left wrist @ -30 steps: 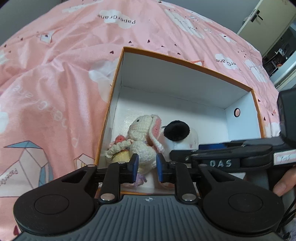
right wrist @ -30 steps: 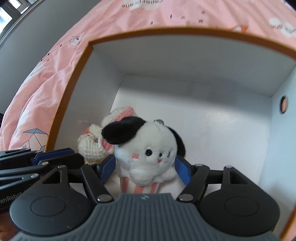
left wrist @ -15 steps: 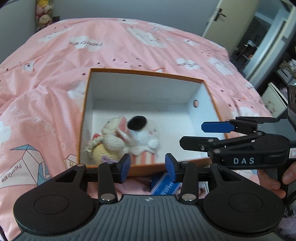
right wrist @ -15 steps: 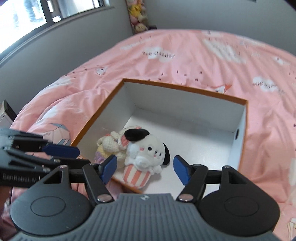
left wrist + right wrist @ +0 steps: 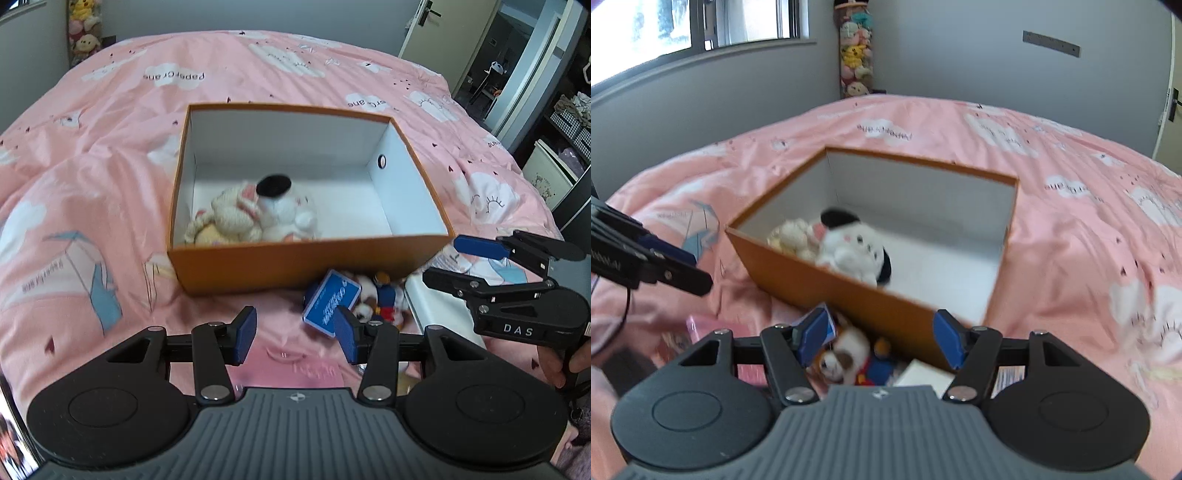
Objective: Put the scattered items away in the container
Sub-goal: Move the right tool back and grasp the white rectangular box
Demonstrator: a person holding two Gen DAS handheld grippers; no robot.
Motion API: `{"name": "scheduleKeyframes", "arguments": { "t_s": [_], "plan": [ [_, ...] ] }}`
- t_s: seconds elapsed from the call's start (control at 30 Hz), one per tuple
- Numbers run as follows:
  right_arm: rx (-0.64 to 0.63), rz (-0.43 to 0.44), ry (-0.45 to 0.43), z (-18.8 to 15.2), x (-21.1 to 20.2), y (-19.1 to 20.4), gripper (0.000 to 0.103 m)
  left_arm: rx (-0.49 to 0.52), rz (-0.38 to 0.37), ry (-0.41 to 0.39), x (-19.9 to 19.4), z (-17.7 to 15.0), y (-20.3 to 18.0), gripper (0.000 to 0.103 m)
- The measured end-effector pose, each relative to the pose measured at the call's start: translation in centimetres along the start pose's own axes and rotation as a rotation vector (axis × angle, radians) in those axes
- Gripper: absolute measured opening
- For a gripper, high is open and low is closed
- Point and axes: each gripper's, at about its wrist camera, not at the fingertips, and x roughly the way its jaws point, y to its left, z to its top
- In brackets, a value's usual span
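Observation:
The orange box with a white inside sits on the pink duvet. It holds a crochet bunny and a white plush dog with black ears, side by side at its left end. In front of the box lie a blue card packet, a brown-and-white puppy toy, a small doll in blue and red and a white box. My left gripper hovers over the duvet before the box, its jaws opening with nothing between them. My right gripper stands open and empty above the puppy.
A pink packet lies on the duvet at the near left in the right wrist view. A tower of plush toys fills the room's far corner. A door and shelves stand off the bed's right side.
Both grippers have drawn back out of the box and risen. The right one has let go of the white plush dog, which stays beside the bunny. The left jaws have gone from shut to open.

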Motion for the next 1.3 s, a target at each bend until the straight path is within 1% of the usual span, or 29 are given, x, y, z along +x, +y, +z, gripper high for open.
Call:
{"name": "scheduleKeyframes", "arguments": {
  "t_s": [0.1, 0.17, 0.23, 0.43, 0.53, 0.67, 0.7, 0.73, 0.8, 0.9, 1.03, 1.07, 1.1, 1.2, 1.27, 1.3],
  "plan": [
    [-0.009, -0.035, 0.025, -1.0, 0.2, 0.1, 0.073, 0.010, 0.002, 0.015, 0.1, -0.8, -0.3, 0.054],
    [-0.013, -0.043, 0.041, -1.7, 0.2, 0.2, 0.073, 0.027, -0.001, 0.020, 0.1, -1.3, -0.6, 0.054],
    [-0.018, -0.038, 0.052, -2.3, -0.1, 0.3, 0.073, 0.047, -0.004, 0.022, 0.0, -1.5, -1.0, 0.056],
    [-0.060, -0.001, 0.106, -3.5, -0.5, 1.6, 0.073, 0.082, -0.013, 0.030, -0.4, -2.7, -1.8, 0.058],
    [-0.056, -0.017, 0.119, -4.0, -0.7, 1.8, 0.073, 0.101, -0.015, 0.026, -0.8, -3.1, -2.1, 0.062],
    [-0.001, -0.061, 0.123, -4.1, -0.9, 0.9, 0.075, 0.113, -0.019, 0.015, -1.1, -3.3, -2.5, 0.062],
    [0.025, -0.065, 0.131, -4.2, -0.9, 0.4, 0.078, 0.110, -0.020, 0.012, -1.1, -3.2, -2.5, 0.062],
    [0.052, -0.068, 0.142, -4.2, -0.7, 0.0, 0.084, 0.104, -0.024, 0.010, -1.0, -3.1, -2.5, 0.062],
    [0.108, -0.069, 0.180, -4.4, 0.0, -0.8, 0.086, 0.090, -0.033, 0.011, -0.8, -2.8, -2.4, 0.062],
    [0.187, -0.021, 0.215, -4.8, 0.8, -1.8, 0.086, 0.083, -0.033, 0.015, -0.4, -2.6, -2.3, 0.062],
    [0.222, 0.024, 0.254, -5.0, 2.0, -2.0, 0.086, 0.073, -0.032, 0.037, 0.3, -2.5, -2.3, 0.062],
    [0.232, 0.037, 0.264, -5.1, 2.3, -2.1, 0.086, 0.071, -0.031, 0.041, 0.4, -2.5, -2.3, 0.062],
    [0.239, 0.049, 0.269, -5.2, 2.5, -2.1, 0.080, 0.070, -0.031, 0.043, 0.5, -2.5, -2.3, 0.062],
    [0.235, 0.062, 0.258, -5.0, 2.5, -1.9, 0.073, 0.067, -0.031, 0.047, 0.7, -2.4, -2.3, 0.062],
    [0.233, 0.089, 0.243, -4.8, 2.3, -1.8, 0.066, 0.060, -0.029, 0.053, 0.8, -2.4, -2.2, 0.062],
    [0.224, 0.100, 0.233, -4.7, 2.2, -1.6, 0.060, 0.057, -0.028, 0.055, 0.9, -2.3, -2.1, 0.062]
  ]
}}
